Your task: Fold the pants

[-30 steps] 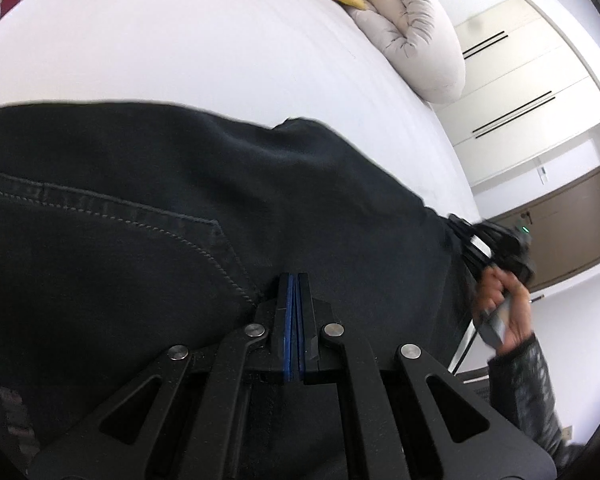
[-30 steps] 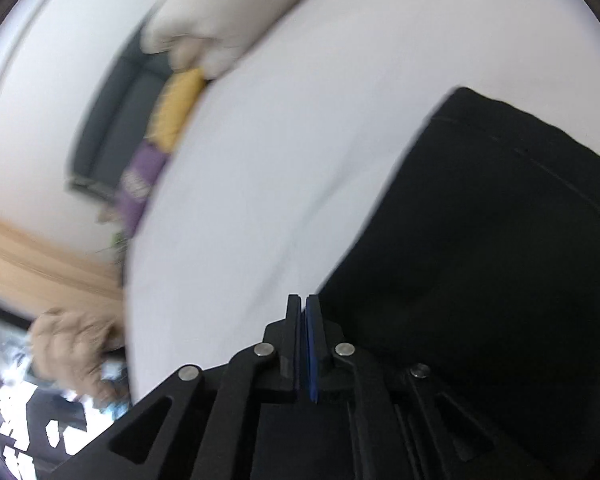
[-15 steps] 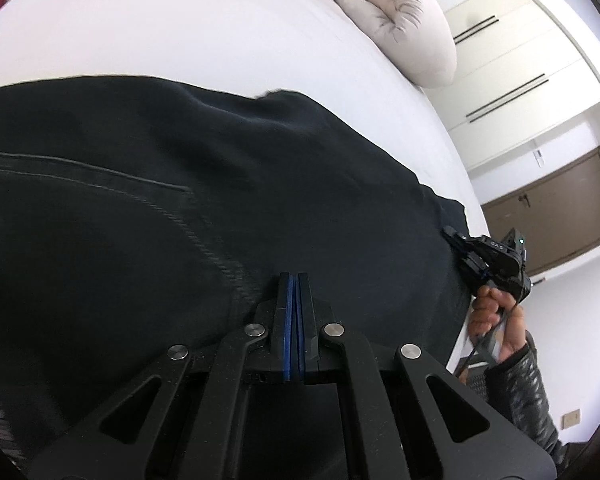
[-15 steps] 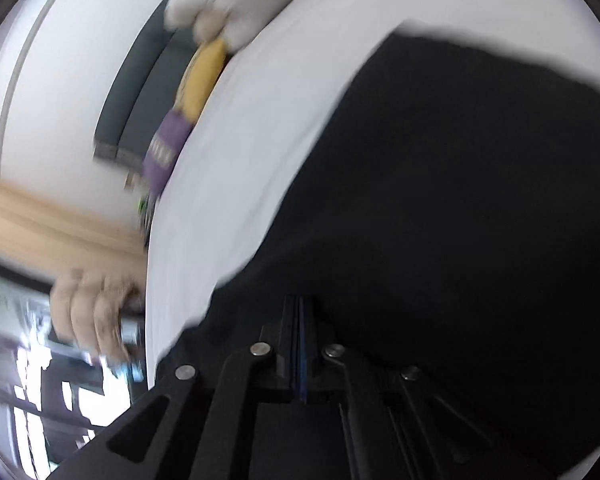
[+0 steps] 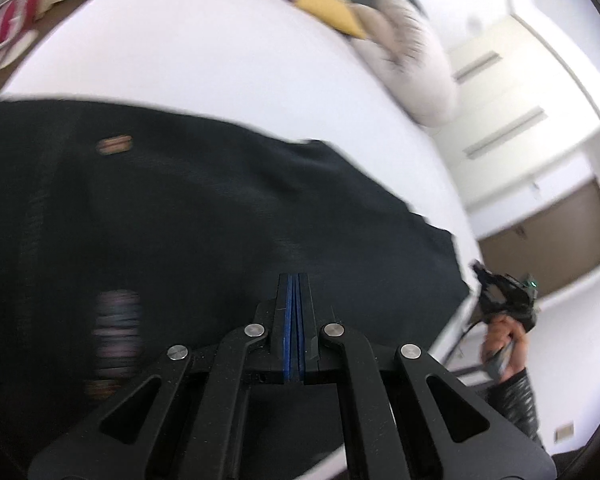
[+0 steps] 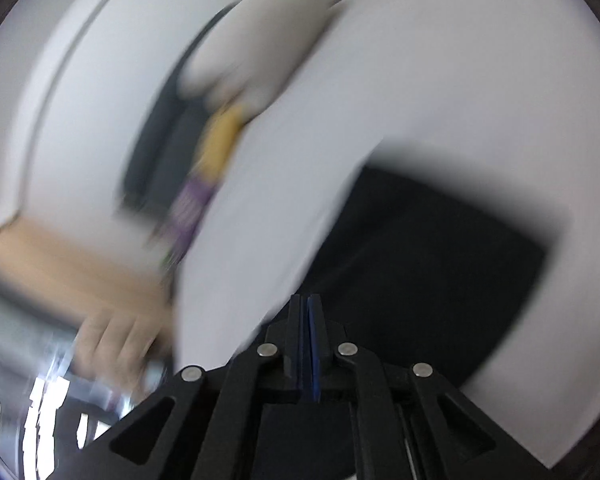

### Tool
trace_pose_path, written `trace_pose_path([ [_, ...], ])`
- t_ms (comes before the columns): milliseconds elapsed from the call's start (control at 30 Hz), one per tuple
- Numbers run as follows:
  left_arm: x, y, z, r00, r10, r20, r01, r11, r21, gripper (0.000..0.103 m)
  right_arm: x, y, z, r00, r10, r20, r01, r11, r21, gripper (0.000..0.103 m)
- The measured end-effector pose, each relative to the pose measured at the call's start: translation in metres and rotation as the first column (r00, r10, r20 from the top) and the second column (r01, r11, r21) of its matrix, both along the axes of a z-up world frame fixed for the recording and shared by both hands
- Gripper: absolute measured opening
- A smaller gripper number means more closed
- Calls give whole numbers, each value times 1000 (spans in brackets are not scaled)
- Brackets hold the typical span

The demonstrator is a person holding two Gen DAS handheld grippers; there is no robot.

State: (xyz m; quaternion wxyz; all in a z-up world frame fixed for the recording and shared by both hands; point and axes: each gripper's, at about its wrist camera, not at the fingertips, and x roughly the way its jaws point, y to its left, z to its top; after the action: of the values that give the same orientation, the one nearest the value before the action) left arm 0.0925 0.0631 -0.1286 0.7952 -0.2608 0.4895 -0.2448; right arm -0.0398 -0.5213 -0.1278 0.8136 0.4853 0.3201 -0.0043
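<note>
The black denim pants (image 5: 204,216) lie spread on the white bed sheet (image 5: 204,56). The left gripper (image 5: 295,280) has its blue pads pressed together above the dark cloth; whether it pinches fabric I cannot tell. The right gripper (image 6: 309,302), blurred, is also closed, at the pants' edge.

One pants (image 5: 204,216), three cushions (image 5: 416,68)
</note>
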Motion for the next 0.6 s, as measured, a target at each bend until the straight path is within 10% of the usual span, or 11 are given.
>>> trace_pose_path([
  [167,1,-48,4,991,-131,11,131,991,0,1,12,108,-23,979,200,27,-201,971,131,8],
  [233,-1,-51,-10,988,-149,-27,150,989,9,1,21,121,-38,977,214,9,-212,963,165,25],
  [300,-7,-41,-24,990,-125,-63,127,992,18,1,34,125,-52,967,248,-61,-238,961,140,3],
  [600,-30,15,-27,998,-36,-60,33,999,-42,1,-27,-3,-46,988,-116,-99,117,993,5,1],
])
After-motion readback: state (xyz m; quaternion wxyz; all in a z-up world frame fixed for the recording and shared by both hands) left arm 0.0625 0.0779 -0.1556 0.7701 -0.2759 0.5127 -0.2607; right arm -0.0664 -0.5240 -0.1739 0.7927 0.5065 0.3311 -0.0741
